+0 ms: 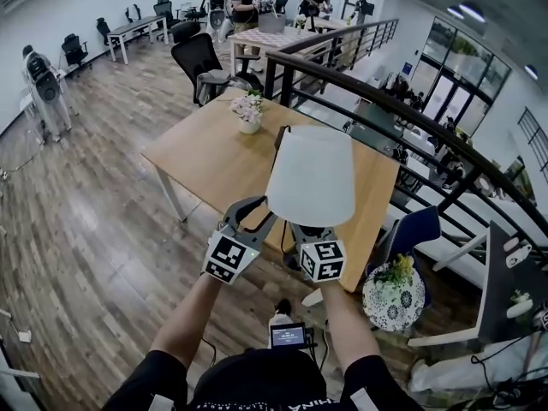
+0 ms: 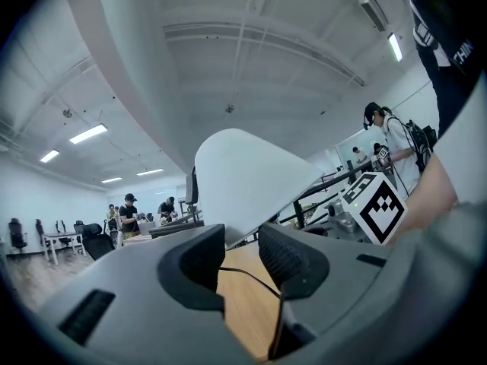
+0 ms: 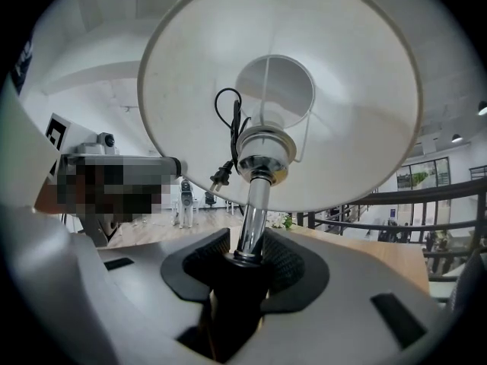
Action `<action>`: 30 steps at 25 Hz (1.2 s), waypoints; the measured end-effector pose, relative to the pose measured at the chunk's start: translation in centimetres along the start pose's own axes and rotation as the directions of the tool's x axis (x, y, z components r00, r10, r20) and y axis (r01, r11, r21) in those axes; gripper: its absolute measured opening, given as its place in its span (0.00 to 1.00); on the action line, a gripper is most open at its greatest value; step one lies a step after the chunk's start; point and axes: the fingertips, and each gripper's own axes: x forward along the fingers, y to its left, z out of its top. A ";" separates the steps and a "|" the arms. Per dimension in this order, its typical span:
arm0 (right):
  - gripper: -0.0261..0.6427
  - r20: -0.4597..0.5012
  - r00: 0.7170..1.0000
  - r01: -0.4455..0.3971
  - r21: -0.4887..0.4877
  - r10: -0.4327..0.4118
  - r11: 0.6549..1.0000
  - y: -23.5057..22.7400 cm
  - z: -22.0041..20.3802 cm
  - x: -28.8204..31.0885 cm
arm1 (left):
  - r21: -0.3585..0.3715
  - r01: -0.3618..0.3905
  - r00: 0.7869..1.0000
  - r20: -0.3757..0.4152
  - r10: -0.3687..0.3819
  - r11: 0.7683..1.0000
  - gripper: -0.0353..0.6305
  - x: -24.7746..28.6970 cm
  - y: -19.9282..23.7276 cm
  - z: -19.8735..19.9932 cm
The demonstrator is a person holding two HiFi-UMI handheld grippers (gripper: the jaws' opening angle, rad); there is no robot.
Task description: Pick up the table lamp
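The table lamp's white shade hangs in the air over the near edge of the wooden table. My right gripper is shut on the lamp just under the shade. In the right gripper view the pads clamp the dark lower end of the chrome stem, and the shade fills the view from below. The lamp's black plug dangles beside the stem. My left gripper is level beside it, its jaws apart. In the left gripper view a thin black cord runs loosely through the gap, with the shade just ahead.
A small pot of flowers stands at the table's far side. A black metal railing runs behind the table. An office chair is beyond it and a blue chair is to the right. People stand at desks far back.
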 end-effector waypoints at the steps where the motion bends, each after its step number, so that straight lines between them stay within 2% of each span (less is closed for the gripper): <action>1: 0.26 -0.005 1.000 0.003 0.004 -0.003 1.000 0.8 -0.2 -1.0 | -0.005 0.004 1.000 0.003 -0.004 1.000 0.26 -0.9 -0.7 0.1; 7: 0.26 -0.028 0.999 0.021 0.008 -0.021 1.000 2.6 -0.5 -5.7 | -0.023 0.028 0.999 0.016 -0.028 0.999 0.26 -3.8 -4.2 1.3; 16: 0.27 -0.038 0.999 -0.004 -0.014 0.004 1.000 0.4 -0.9 -10.3 | -0.002 0.017 1.000 0.016 -0.016 1.000 0.26 -3.0 -9.1 2.6; 25: 0.26 -0.038 0.999 -0.008 -0.007 0.007 1.000 -1.9 -1.4 -12.7 | 0.002 0.013 1.000 0.007 -0.013 1.000 0.26 -1.3 -12.2 3.3; 30: 0.27 -0.035 0.999 -0.012 -0.013 0.012 1.000 -2.3 -1.1 -12.5 | 0.007 0.011 1.000 0.004 -0.011 1.000 0.26 -0.8 -12.1 3.6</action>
